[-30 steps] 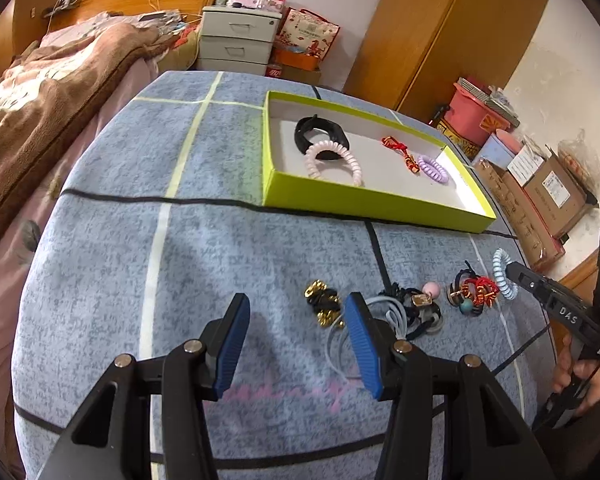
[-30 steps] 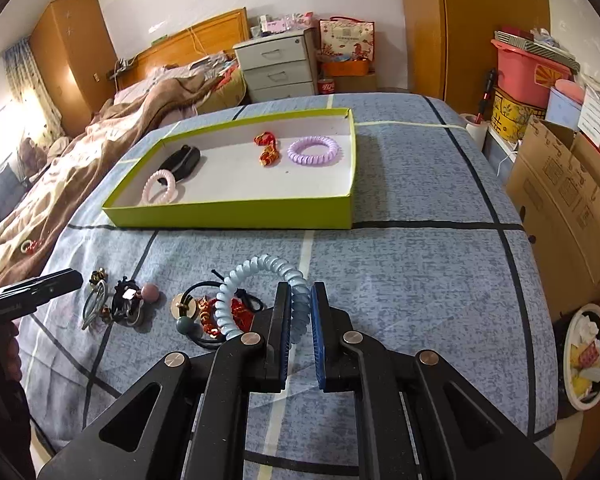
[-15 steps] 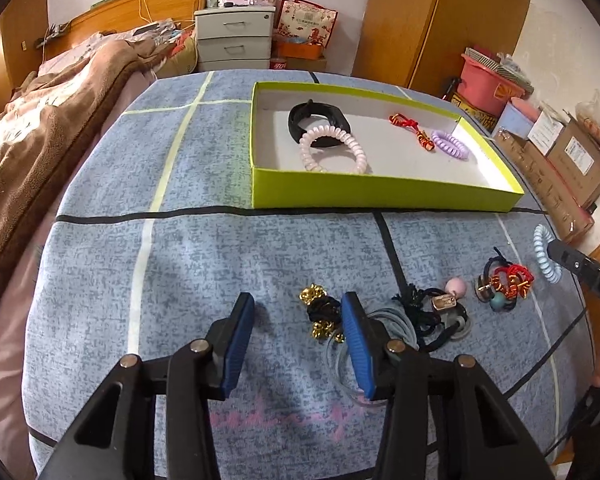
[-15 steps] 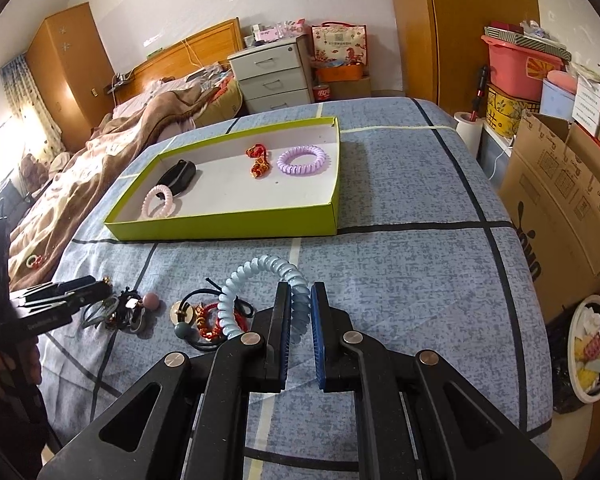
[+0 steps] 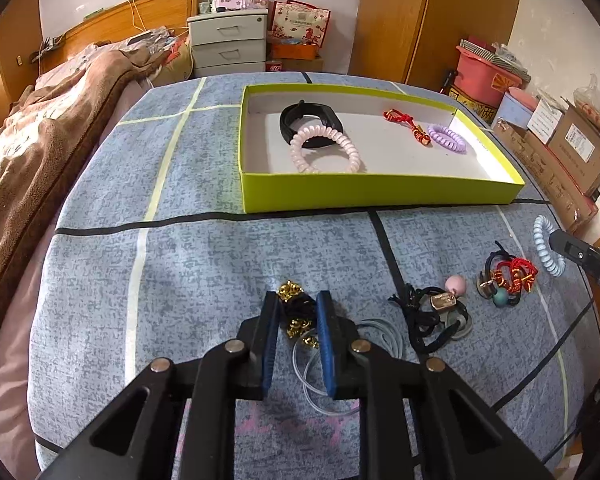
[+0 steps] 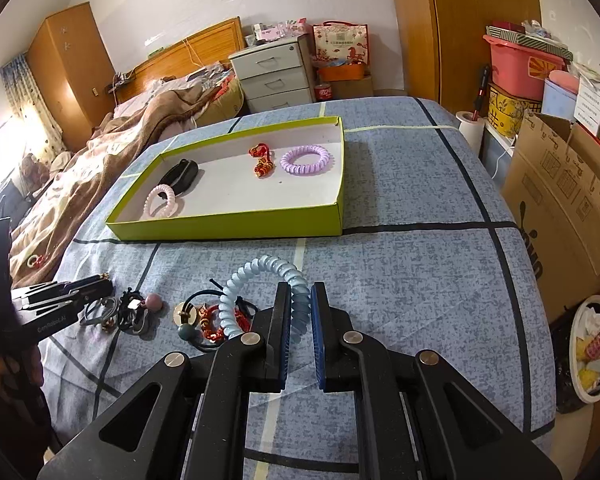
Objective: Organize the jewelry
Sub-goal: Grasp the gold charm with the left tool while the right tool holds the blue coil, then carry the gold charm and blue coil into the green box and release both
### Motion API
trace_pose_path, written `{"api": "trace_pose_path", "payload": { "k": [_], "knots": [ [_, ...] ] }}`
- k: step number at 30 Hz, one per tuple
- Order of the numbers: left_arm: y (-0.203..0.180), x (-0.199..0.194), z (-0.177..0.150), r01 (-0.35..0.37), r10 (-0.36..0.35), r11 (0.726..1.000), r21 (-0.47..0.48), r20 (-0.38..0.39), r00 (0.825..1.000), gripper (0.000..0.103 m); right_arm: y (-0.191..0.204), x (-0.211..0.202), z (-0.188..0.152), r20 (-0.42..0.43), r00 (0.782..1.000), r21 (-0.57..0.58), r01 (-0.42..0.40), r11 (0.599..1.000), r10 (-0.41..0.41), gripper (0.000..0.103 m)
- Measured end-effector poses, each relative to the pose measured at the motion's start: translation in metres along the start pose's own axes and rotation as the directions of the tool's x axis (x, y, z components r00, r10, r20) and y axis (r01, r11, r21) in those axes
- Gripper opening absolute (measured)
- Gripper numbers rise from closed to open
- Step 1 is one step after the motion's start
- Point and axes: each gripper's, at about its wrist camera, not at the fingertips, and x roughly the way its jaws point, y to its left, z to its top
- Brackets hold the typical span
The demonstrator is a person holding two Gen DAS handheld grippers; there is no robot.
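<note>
A lime-green tray (image 5: 380,190) (image 6: 236,226) holds a black band (image 5: 312,118), a pink coil tie (image 5: 326,148), a red-gold charm (image 5: 408,124) and a purple coil tie (image 5: 446,139). My left gripper (image 5: 298,304) is shut on a black hair tie with gold beads (image 5: 296,308) on the blue cloth. My right gripper (image 6: 300,300) is shut on a light blue coil tie (image 6: 260,280) and holds it just above the cloth; it also shows in the left wrist view (image 5: 544,248).
Loose pieces lie on the cloth: pale grey loops (image 5: 340,360), a black tie with a pink bead (image 5: 440,308), a red-and-black bundle (image 5: 508,276). A bed (image 5: 40,120) is to the left, cardboard boxes (image 6: 560,184) to the right.
My left gripper moved forward and closed its fingers around the gold-beaded black tie. My right gripper has kept hold of the blue coil tie and shifted slightly.
</note>
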Motion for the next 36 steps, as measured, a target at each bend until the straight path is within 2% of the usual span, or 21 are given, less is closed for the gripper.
{"api": "trace_pose_path", "payload": {
  "k": [3,20,31,36],
  "knots": [
    [0.001,-0.002,0.000,0.008,-0.008,1.000,-0.005,0.006,1.000,0.016,0.001,0.000,0.000,-0.001,1.000,-0.003,0.000,1.000,0.000,0.010],
    [0.010,-0.022,0.011,0.034,-0.031,0.999,-0.036,0.060,0.998,0.016,0.007,-0.008,0.010,0.023,1.000,-0.011,0.002,1.000,-0.002,0.010],
    [-0.005,-0.029,0.055,0.113,-0.113,0.994,0.003,0.109,0.988,0.016,0.014,-0.007,0.042,0.052,0.999,-0.021,-0.010,1.000,0.011,0.010],
    [-0.018,-0.016,0.083,0.162,-0.163,0.987,0.016,0.102,0.981,0.016,0.015,0.009,0.061,0.039,0.999,-0.024,-0.003,1.000,0.004,0.010]
  ]
}}
